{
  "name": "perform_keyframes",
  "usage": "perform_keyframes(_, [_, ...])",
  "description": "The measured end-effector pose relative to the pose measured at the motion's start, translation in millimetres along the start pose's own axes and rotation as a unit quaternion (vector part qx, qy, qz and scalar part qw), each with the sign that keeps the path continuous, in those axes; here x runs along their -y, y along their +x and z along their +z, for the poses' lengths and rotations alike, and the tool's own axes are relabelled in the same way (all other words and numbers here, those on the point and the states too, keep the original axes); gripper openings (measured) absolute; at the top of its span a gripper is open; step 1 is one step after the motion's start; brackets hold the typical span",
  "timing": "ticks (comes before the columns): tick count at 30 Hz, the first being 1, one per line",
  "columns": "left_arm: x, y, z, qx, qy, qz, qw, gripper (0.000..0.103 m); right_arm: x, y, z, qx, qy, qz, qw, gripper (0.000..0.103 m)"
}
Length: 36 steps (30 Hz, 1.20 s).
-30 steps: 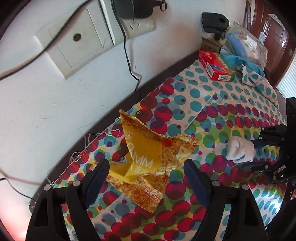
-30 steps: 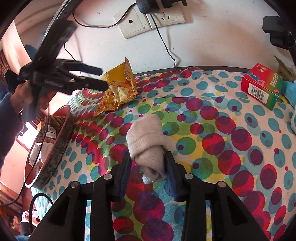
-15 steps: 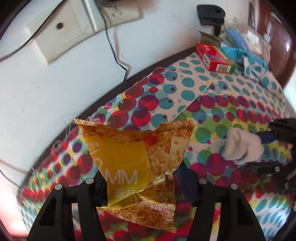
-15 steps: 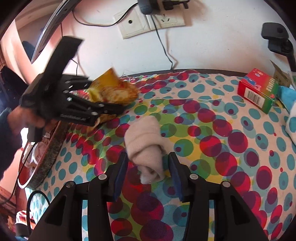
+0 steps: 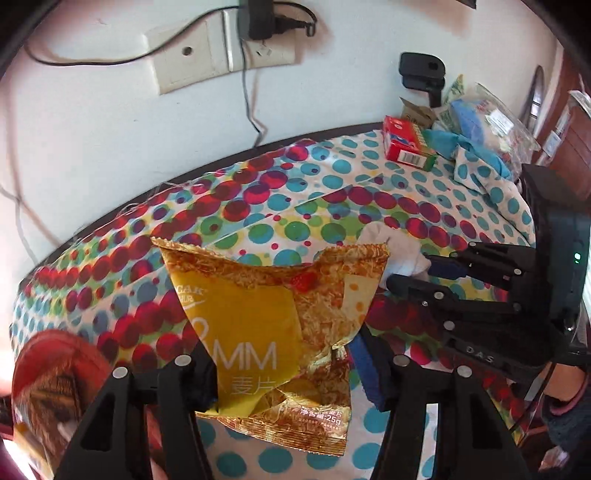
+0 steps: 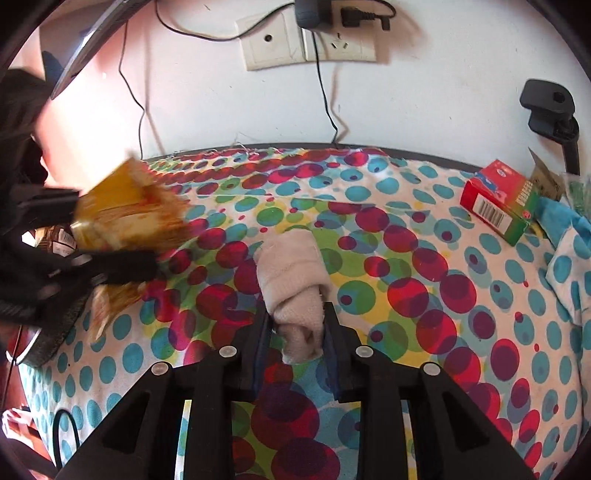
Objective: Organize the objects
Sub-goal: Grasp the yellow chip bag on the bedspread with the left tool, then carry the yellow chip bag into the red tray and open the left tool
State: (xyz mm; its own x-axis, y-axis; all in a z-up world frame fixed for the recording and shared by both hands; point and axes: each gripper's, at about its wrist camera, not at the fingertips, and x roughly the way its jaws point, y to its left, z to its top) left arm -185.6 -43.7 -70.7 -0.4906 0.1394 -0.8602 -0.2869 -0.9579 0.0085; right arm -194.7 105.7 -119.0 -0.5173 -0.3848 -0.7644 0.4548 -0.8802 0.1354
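My left gripper (image 5: 284, 373) is shut on a yellow and orange snack packet (image 5: 273, 317) and holds it up off the dotted tablecloth (image 5: 280, 206). The packet also shows, blurred, in the right wrist view (image 6: 125, 210), at the far left. My right gripper (image 6: 295, 328) is shut on a rolled white sock (image 6: 295, 280) that lies on the cloth; the sock shows partly behind the packet in the left wrist view (image 5: 391, 251). A round basket (image 5: 48, 384) with a red rim sits at the table's left end, below the packet.
A red and green box (image 6: 498, 203) lies at the back right, beside blue cloth (image 5: 450, 144) and plastic bags (image 5: 491, 118). Wall sockets with a plugged charger (image 6: 314, 11) and hanging cables are behind the table. A black clamp (image 6: 550, 107) stands at right.
My left gripper closed on the snack packet, lifted it and carried it left towards the basket. My right gripper closed tighter on the sock, which stays on the cloth.
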Motion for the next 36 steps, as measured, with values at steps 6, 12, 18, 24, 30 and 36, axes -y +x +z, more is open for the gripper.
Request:
perform_keyframes(6, [15, -31, -24, 0.019, -0.023, 0.057, 0.9979, 0.061, -11, 1, -1, -0.002, -0.028, -0.025, 0.999, 0.027])
perform_keyframes(12, [24, -53, -48, 0.028, -0.064, 0.089, 0.9936, 0.061, -12, 4, 0, -0.007, -0.029, -0.025, 0.999, 0.027])
perform_keyframes(18, [34, -76, -69, 0.043, -0.094, 0.114, 0.9881, 0.061, -17, 5, 0, -0.009, -0.042, -0.038, 0.998, 0.028])
perform_keyframes(24, [35, -100, -95, 0.059, -0.134, 0.118, 0.9822, 0.061, -19, 5, -1, -0.012, -0.051, -0.044, 0.998, 0.031])
perform_keyframes(30, [31, -122, -120, 0.074, -0.167, 0.114, 0.9766, 0.061, -23, 6, -1, -0.012, -0.056, -0.049, 0.997, 0.031])
perform_keyframes(36, [8, -148, -132, 0.092, -0.200, 0.116, 0.9686, 0.061, -22, 6, -2, -0.012, -0.057, -0.051, 0.997, 0.031])
